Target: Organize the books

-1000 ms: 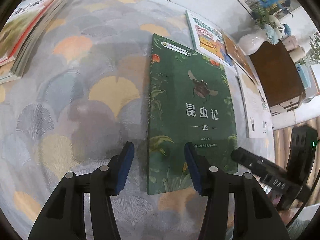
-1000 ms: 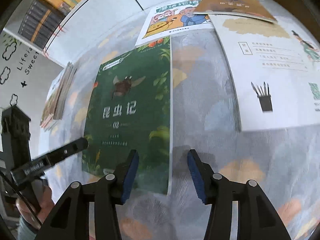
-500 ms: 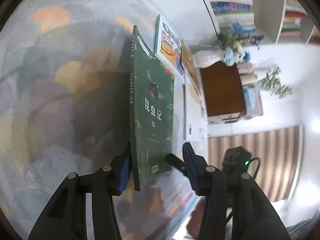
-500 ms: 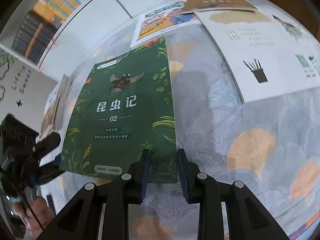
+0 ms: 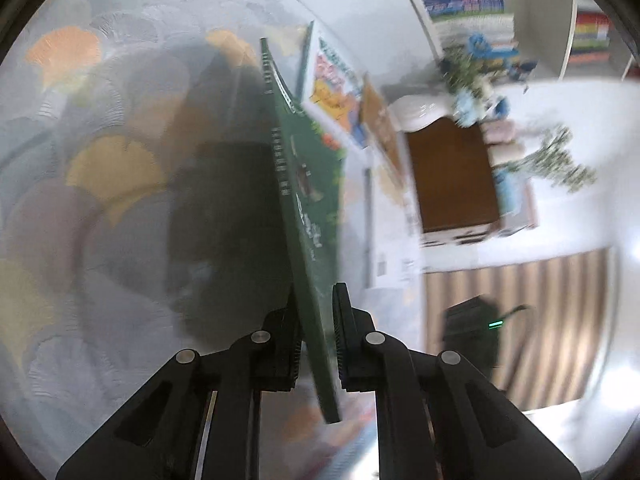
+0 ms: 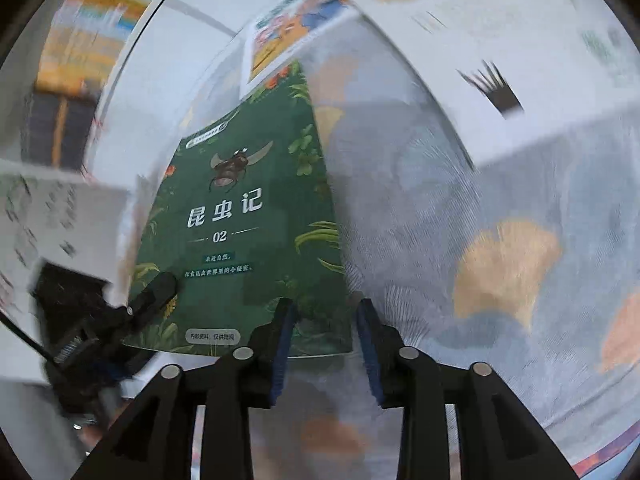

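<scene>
The green insect book [image 5: 308, 200] stands tilted up on its spine edge above the patterned tablecloth [image 5: 112, 168]. My left gripper [image 5: 316, 320] is shut on its near edge, one pad on each cover. From the right wrist the same book's front cover [image 6: 240, 220] faces me, and the left gripper's finger [image 6: 156, 288] presses its lower left corner. My right gripper [image 6: 326, 320] is opening. The book's lower right corner lies between its blue pads [image 6: 286, 320], which do not press on it.
Flat at the cloth's far side lie a cartoon-cover book [image 6: 280, 36], a brown book [image 5: 380, 120] and a large white book with a brush-pot drawing [image 6: 500, 92]. Beyond the table are a wooden side table [image 5: 452, 176], a bookshelf [image 5: 460, 0] and a striped rug [image 5: 520, 320].
The book went from lying flat to standing on edge. The left jaws closed onto it. The right jaws pinched its corner half a second ago and have since spread apart.
</scene>
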### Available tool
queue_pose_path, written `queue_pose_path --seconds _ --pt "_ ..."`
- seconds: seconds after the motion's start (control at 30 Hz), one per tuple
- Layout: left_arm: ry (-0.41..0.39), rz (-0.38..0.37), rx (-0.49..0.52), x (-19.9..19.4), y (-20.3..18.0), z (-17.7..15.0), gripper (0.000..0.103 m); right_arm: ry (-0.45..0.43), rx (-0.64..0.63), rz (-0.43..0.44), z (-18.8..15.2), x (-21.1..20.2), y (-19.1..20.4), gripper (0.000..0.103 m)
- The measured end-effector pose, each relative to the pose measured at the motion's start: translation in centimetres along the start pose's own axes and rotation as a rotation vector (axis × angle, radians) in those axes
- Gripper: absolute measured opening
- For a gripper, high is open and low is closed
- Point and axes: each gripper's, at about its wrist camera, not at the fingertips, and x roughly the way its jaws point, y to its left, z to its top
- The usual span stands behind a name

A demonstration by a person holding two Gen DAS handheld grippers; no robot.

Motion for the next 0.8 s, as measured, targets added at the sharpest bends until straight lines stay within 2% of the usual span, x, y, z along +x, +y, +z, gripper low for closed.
queue_pose_path --seconds 0.1,0.17,0.23,0.4,0.57,0.6,0.63,0.67,0.73,0.8 --pt "-0.003 -0.1 -0.093 -0.5 0.7 0.7 0.011 0.009 0.101 0.106 0.1 -0.2 -1.5 0.048" --pt "0.001 -0.164 -0.174 -0.6 1.6 1.0 0.011 0.016 0.144 0.173 0.1 -0.1 -2.1 0.05" --pt "0.001 -0.207 -0.231 -0.6 2.1 1.1 0.011 0.026 0.185 0.238 0.2 0.3 -2.5 0.059" --pt "0.005 -0.226 -0.254 -0.7 1.9 0.8 0.011 0.04 0.27 0.339 0.8 1.2 -3.1 0.063" --pt "0.011 -0.271 -0.332 -0.4 3.1 0.8 0.011 0.047 0.227 0.368 1.8 2.1 -0.9 0.062" --pt "0.01 -0.273 -0.342 -0.3 3.2 0.8 0.011 0.045 0.218 0.366 2.1 2.1 -0.5 0.056" --pt "0.008 -0.261 -0.342 -0.4 3.4 0.7 0.011 0.039 0.205 0.366 2.3 2.0 -0.2 0.045" --pt "0.004 -0.242 -0.334 -0.5 3.3 0.6 0.011 0.031 0.182 0.35 2.4 1.8 0.3 0.044" --pt "0.001 -0.156 -0.274 -0.8 2.8 0.5 0.011 -0.007 0.063 0.226 2.6 1.0 2.2 0.038" --pt "-0.017 -0.032 -0.162 -1.2 1.4 0.5 0.01 -0.053 -0.132 0.086 2.2 -0.1 5.1 0.036"
